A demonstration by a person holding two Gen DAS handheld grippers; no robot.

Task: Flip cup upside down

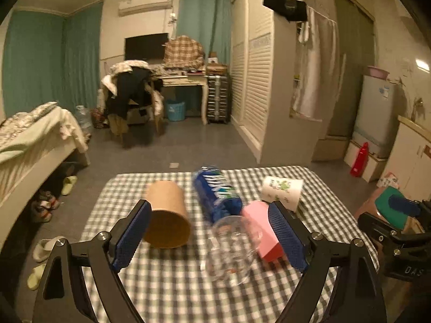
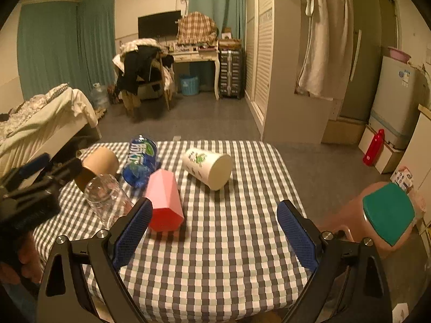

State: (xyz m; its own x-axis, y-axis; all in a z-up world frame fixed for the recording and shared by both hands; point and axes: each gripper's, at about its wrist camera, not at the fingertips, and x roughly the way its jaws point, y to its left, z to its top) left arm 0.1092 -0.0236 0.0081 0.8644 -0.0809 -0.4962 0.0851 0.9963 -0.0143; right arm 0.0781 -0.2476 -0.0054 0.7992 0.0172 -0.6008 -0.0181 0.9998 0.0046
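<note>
Checkered cloth covers the table (image 2: 229, 242), and five containers lie on their sides on it. From left to right in the right wrist view they are a brown paper cup (image 2: 101, 162), a clear glass cup (image 2: 107, 199), a blue plastic bottle (image 2: 141, 158), a pink cup (image 2: 164, 202) and a white printed paper cup (image 2: 207, 168).

Left gripper (image 1: 212, 238) has its fingers spread wide and holds nothing. In its own view the clear glass cup (image 1: 233, 247) lies between the two blue pads (image 1: 132, 238), near the middle, but I cannot tell if it is touched. The brown paper cup (image 1: 168, 219) is just beside the left pad, and the pink cup (image 1: 262, 231) is partly hidden behind the right pad.

Right gripper (image 2: 215, 235) is also released, with only bare cloth between its fingers. Its view shows the pink cup whole, with its flat red end toward the camera just beside the left pad, and the flat bottom of the white cup. It also shows the left gripper from the side, at the left edge above the table. The left wrist view shows the white cup (image 1: 282, 192) only small, behind the pink one.
</note>
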